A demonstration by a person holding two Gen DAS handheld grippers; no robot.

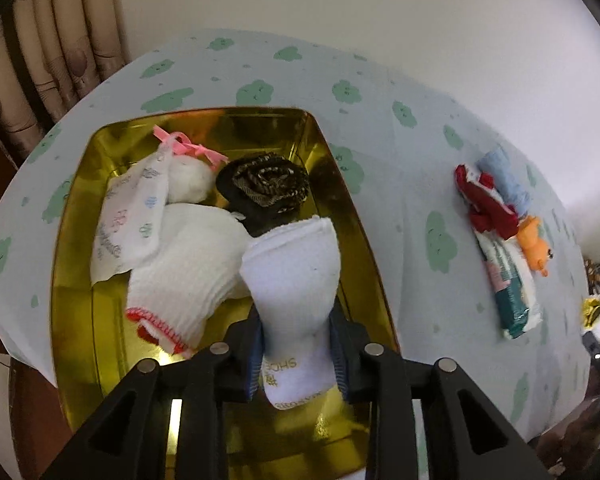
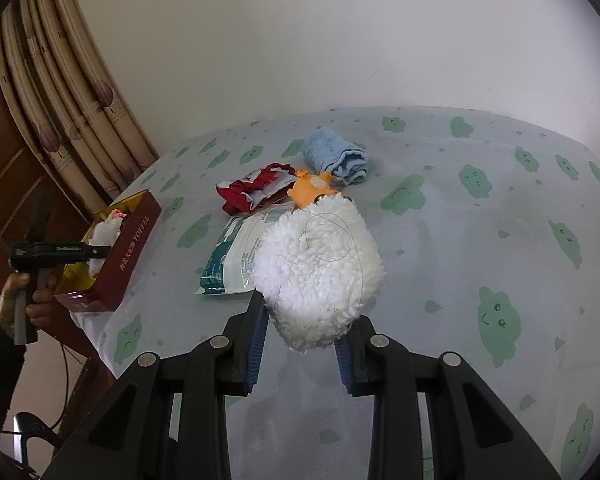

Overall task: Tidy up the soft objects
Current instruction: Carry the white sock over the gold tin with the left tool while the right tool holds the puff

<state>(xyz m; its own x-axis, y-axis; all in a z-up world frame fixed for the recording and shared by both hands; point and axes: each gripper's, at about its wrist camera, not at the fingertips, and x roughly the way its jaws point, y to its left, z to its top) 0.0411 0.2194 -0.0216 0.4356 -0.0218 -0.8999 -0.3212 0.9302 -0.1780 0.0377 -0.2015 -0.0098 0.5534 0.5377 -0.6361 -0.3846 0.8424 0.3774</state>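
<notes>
My left gripper [image 1: 296,332] is shut on a folded white sock [image 1: 292,264], pinched at its waist, over the near end of a gold-lined tin [image 1: 76,272]. Inside the tin lie a white knit glove with red trim [image 1: 184,272], a white pouch with a pink ribbon [image 1: 140,208] and a dark rolled sock [image 1: 264,184]. In the right wrist view the tin [image 2: 132,248] shows its red side at the table's left edge, with the left gripper [image 2: 100,251] reaching in. My right gripper [image 2: 304,320] is shut on a fluffy white cloth [image 2: 320,264], held above the table.
On the cloud-print tablecloth [image 2: 460,240] lie a rolled blue towel [image 2: 336,156], a red and white cloth [image 2: 252,192], an orange plush toy [image 2: 310,188] and a teal and white tissue pack [image 2: 228,260]. Curtains [image 2: 60,100] hang at the left. A person's hand [image 2: 28,292] holds the left gripper.
</notes>
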